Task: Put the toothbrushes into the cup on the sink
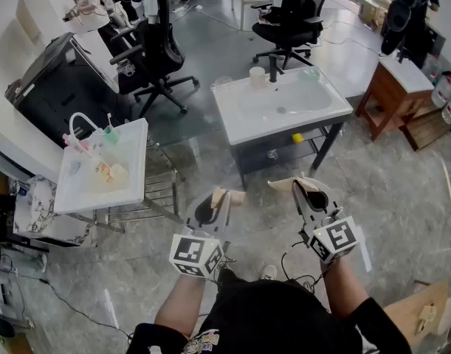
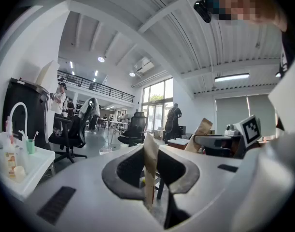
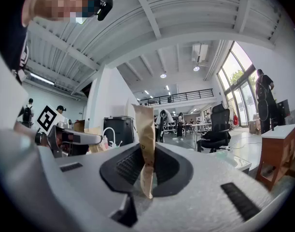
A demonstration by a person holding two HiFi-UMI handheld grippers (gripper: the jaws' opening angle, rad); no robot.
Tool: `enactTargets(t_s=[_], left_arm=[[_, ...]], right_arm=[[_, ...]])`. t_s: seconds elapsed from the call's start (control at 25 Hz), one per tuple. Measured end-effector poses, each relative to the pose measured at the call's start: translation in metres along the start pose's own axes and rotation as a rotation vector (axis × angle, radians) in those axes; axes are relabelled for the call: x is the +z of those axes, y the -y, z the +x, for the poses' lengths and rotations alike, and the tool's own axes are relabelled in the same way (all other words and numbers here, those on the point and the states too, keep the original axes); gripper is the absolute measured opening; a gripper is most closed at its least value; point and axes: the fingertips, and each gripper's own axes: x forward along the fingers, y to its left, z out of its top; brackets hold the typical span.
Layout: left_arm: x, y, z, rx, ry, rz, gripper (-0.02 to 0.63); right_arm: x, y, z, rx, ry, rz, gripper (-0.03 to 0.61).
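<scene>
White sink [image 1: 249,126] with a cup [image 1: 257,76] stands ahead; my left gripper [image 1: 227,197] and right gripper [image 1: 300,186] are both closed, holding nothing.

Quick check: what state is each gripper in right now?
Left gripper: closed, jaws together, nothing between them.
Right gripper: closed, jaws together, nothing held.

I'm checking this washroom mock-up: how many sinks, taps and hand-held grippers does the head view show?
Sinks: 2
Taps: 2
Hand-held grippers: 2
Total: 6
</scene>
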Motion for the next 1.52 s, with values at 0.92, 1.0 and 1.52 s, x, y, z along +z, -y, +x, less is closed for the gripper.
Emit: enactTargets(t_s=[0.92,1.0,1.52], left_arm=[[-0.001,0.011,0.014,0.002,-0.003,0.004,0.066],[-0.002,0.013,0.016,0.002,-0.005,0.004,0.066],[0.003,0.029,0.025,0.03,0.008,0.012,0.066]], right_arm=[[-0.001,0.015,-0.006,0.011,0.019,0.002,0.048],[-0.001,0.018,-0.007,0.009,0.019,0.004,0.048],[-0.001,0.037,-0.017,0.032,0.017,0.007,0.048]])
